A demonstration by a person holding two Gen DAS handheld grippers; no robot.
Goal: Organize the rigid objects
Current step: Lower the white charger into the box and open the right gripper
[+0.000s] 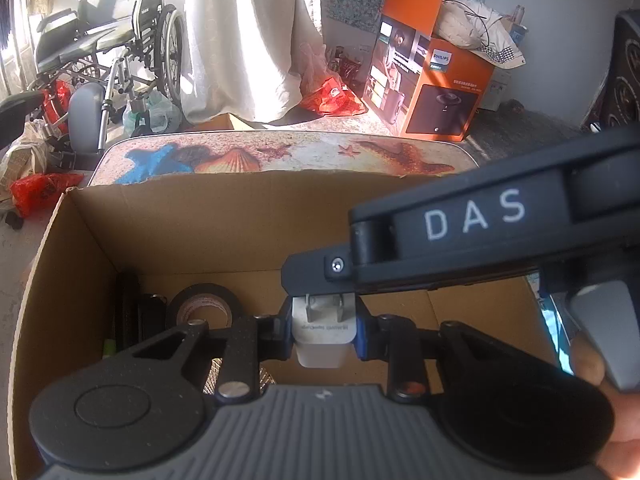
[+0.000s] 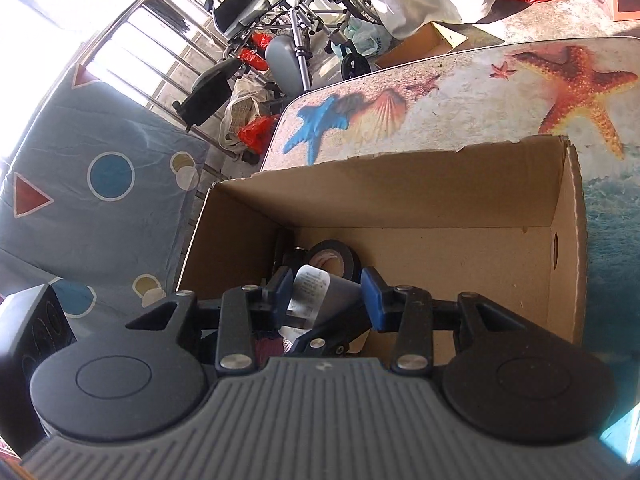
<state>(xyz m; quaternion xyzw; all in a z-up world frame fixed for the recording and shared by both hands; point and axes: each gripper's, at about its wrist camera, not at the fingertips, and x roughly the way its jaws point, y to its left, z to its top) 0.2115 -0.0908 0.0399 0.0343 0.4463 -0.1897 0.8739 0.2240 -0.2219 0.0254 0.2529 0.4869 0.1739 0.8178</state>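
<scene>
My left gripper (image 1: 323,326) is shut on a white plug charger (image 1: 322,344), prongs up, over an open cardboard box (image 1: 200,216). A black tape roll (image 1: 204,304) and dark items lie at the box's left end. My right gripper (image 1: 316,276), marked DAS, crosses just above the charger from the right. In the right wrist view my right gripper (image 2: 328,294) hangs over the same box (image 2: 440,196). A grey cylinder with a white label (image 2: 340,290) sits tilted between its blue pads (image 2: 374,296). A thin gap shows at the right pad.
The box stands on a table with a seashell and starfish print (image 2: 480,96). Beyond it are a wheelchair (image 1: 120,48), an orange Philips carton (image 1: 428,80), white curtains and red bags. A blue patterned cover (image 2: 100,184) lies left. A person's fingers (image 1: 588,364) grip the right handle.
</scene>
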